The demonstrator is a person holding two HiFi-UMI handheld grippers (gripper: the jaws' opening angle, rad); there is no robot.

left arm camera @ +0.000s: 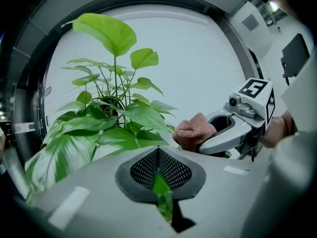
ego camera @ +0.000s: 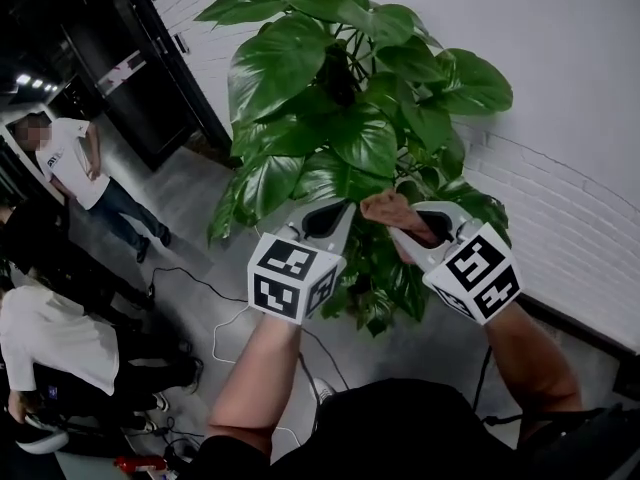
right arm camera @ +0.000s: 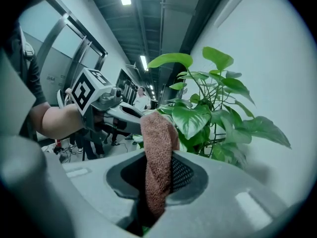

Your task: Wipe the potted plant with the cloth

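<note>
The potted plant with broad green leaves stands against a white brick wall. Its pot is hidden behind the foliage and the grippers. My left gripper is at the plant's lower front, shut on a green leaf that shows pinched between its jaws in the left gripper view. My right gripper, just to its right, is shut on a brown cloth. The cloth stands up from the jaws beside the leaves. From the left gripper view the cloth and the right gripper sit close by.
The white brick wall runs behind and to the right of the plant. On the left a person in a white shirt stands and another sits lower down. Cables lie on the grey floor. A dark doorway is at the back left.
</note>
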